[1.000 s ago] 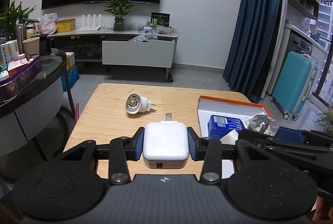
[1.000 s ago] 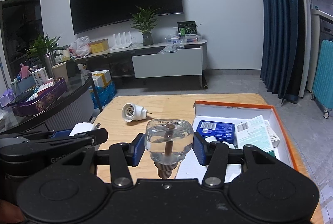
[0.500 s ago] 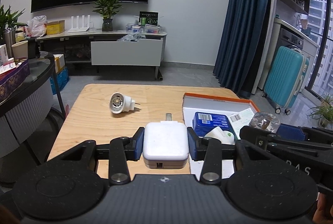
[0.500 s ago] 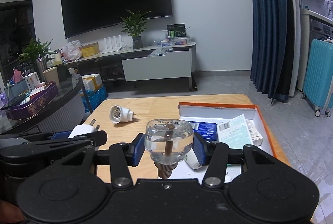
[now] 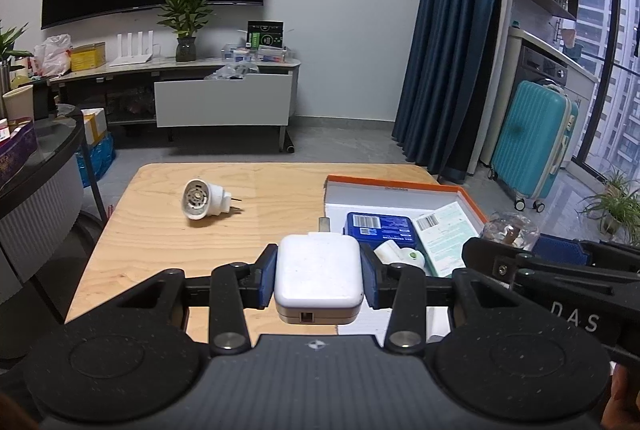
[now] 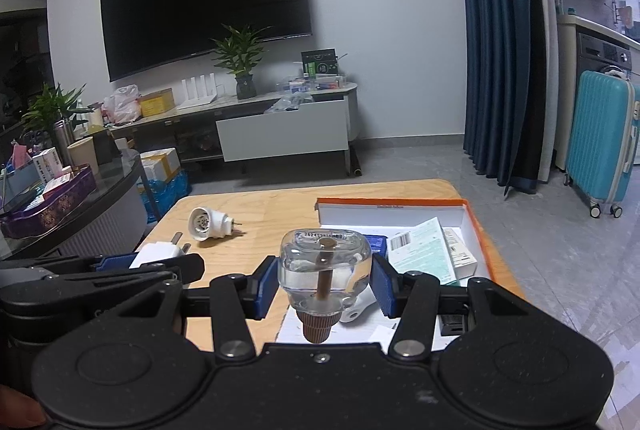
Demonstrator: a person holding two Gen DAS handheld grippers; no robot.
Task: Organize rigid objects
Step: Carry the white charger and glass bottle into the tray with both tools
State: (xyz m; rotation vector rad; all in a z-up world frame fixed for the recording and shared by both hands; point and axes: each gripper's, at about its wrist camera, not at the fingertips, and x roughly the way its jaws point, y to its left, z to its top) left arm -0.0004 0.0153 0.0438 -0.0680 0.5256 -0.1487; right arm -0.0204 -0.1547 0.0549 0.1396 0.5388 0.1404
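My left gripper [image 5: 319, 280] is shut on a white power adapter [image 5: 318, 276], held above the wooden table [image 5: 160, 238] near the left edge of an orange-rimmed white box [image 5: 394, 187]. My right gripper [image 6: 324, 280] is shut on a clear liquid bottle with a brown wick and cap [image 6: 324, 264], held over the near part of the same box [image 6: 476, 222]. A white round plug-in device [image 5: 204, 199] lies on its side on the table, left of the box. Each gripper shows in the other's view: the right gripper [image 5: 516, 250], the left gripper [image 6: 160, 260].
The box holds a blue pack [image 5: 378, 226], a green-white leaflet [image 5: 444, 234], a small white carton [image 6: 460, 252] and a white item [image 5: 400, 254]. A dark round side table [image 6: 80, 206] stands at left, a TV cabinet [image 5: 220, 102] beyond, a teal suitcase [image 5: 532, 150] at right.
Both grippers have shifted to the right with their loads; the box now lies more centrally under them and the white plug-in device sits further left. Both grips are unchanged.
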